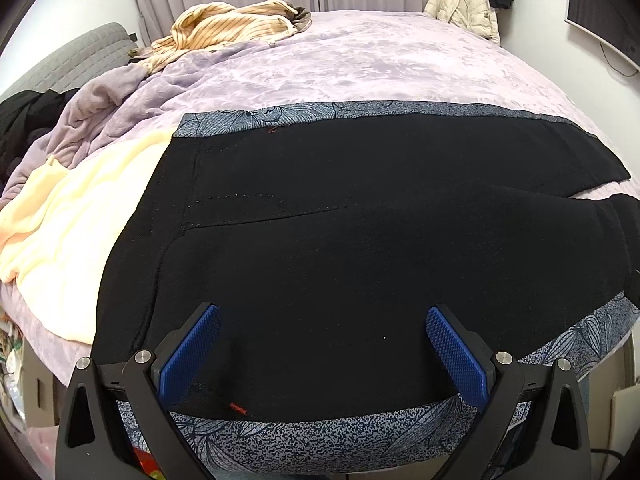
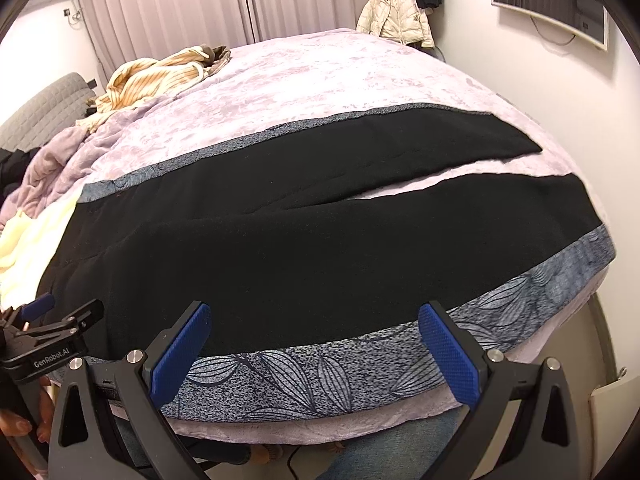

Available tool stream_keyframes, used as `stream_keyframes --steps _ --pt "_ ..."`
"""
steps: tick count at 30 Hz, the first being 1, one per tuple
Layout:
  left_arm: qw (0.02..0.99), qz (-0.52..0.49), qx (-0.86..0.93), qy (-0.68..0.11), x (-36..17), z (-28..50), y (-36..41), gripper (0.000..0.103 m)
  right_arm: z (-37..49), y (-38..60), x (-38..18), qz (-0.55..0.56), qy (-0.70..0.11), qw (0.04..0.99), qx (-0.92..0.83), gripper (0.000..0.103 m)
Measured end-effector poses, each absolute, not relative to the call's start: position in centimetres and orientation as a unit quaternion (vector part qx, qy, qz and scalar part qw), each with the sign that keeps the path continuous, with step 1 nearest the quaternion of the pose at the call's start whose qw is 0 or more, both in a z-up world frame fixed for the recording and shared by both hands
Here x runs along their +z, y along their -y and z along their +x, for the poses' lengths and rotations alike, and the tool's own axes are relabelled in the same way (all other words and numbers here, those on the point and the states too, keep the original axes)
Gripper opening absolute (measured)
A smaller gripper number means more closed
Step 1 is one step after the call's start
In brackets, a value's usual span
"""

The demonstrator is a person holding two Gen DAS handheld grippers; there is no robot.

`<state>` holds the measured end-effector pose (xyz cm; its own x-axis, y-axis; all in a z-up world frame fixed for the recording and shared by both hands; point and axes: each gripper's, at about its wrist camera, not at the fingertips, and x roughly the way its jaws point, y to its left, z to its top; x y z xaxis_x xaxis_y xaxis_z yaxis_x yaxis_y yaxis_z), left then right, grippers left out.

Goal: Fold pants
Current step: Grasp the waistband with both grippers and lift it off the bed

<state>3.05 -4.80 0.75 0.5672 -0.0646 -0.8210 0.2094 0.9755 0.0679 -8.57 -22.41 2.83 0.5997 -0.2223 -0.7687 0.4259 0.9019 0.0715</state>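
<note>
The left gripper (image 1: 322,354) has its jaws spread wide, holding nothing, over the waist end of the one pair of black pants (image 1: 340,248). The right gripper (image 2: 314,354) is likewise wide open and empty, hovering at the near edge of the pants (image 2: 320,240) and the blue patterned cloth (image 2: 320,376) under them. The pants lie flat on that cloth on the lilac bed (image 2: 340,80), two legs stretching right and parted at the ends. A cream blanket (image 1: 68,240) lies left; a striped garment (image 1: 228,24) sits far back.
</note>
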Motion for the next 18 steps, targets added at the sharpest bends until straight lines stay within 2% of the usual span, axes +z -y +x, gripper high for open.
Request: stream_keyframes --steps 10,15,18 --pt "0.905 0.034 -0.021 -0.423 2.5 3.0 -1.1 0.103 -8.4 24.9 2.2 0.184 -0.403 0.886 -0.137 0.103" --pt "0.892 0.052 0.033 -0.447 -1.2 3.1 -4.9 0.103 -7.9 25.5 1.3 0.220 -0.398 0.885 -0.101 0.103" --pt "0.897 0.026 0.018 -0.440 -3.0 2.7 -7.0 0.103 -7.4 24.9 0.7 0.225 -0.407 0.882 -0.076 0.103"
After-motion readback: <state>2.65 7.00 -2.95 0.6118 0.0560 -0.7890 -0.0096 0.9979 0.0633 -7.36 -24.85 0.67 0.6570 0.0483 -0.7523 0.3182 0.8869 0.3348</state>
